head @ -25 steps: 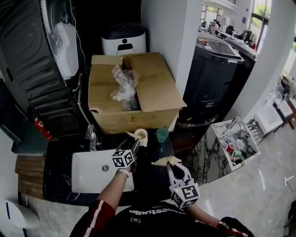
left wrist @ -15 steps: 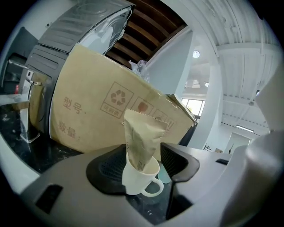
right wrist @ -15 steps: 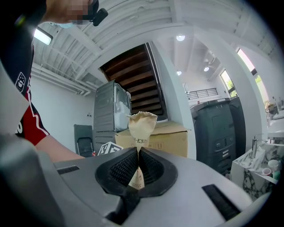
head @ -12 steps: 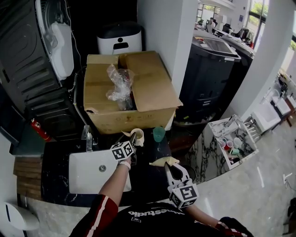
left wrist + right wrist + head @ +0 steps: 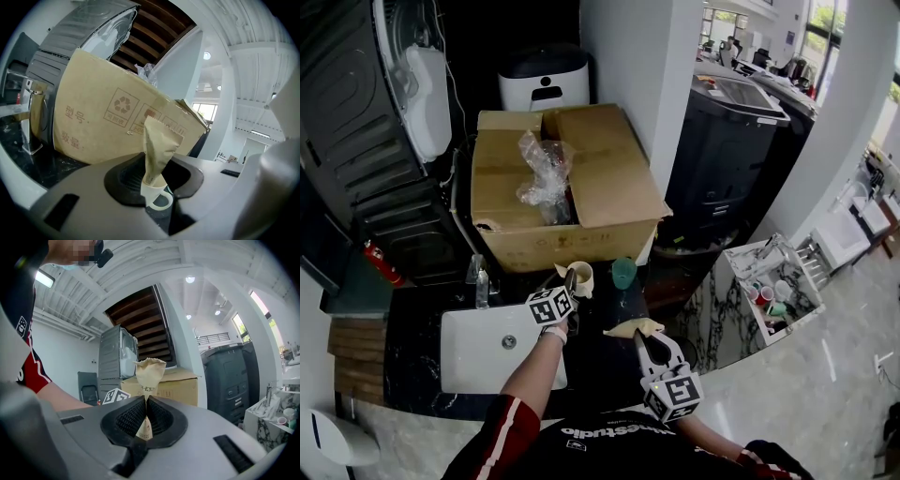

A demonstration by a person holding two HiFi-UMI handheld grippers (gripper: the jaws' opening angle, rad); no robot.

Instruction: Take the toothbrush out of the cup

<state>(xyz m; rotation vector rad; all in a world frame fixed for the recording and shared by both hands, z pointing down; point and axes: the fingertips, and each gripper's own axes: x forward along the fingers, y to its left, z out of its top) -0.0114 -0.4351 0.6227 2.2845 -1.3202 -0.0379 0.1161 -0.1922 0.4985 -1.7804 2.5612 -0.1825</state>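
The white cup (image 5: 584,275) stands on the dark counter (image 5: 600,361) just in front of the cardboard box (image 5: 609,178), between the sink (image 5: 473,356) and a small green cup (image 5: 624,273). The toothbrush (image 5: 157,143) is in it, upright in a tan paper sleeve whose crimped top rises well above the rim. That free upper length is the natural place to grip, since it leaves the cup alone. The left gripper (image 5: 570,281) reaches in level from the sink side, its 2 jaws drawn in narrow on either side of the sleeve just above the rim. They appear to be pinching it, though the contact is hard to confirm. The toothbrush has not left the cup, so the lift looks like the next step, best made straight up so the light cup does not tip. The right gripper (image 5: 146,420) is held back nearer the body, clear of the reach, its jaws clamped on the lower end of a similar paper packet (image 5: 150,373) that points upward.
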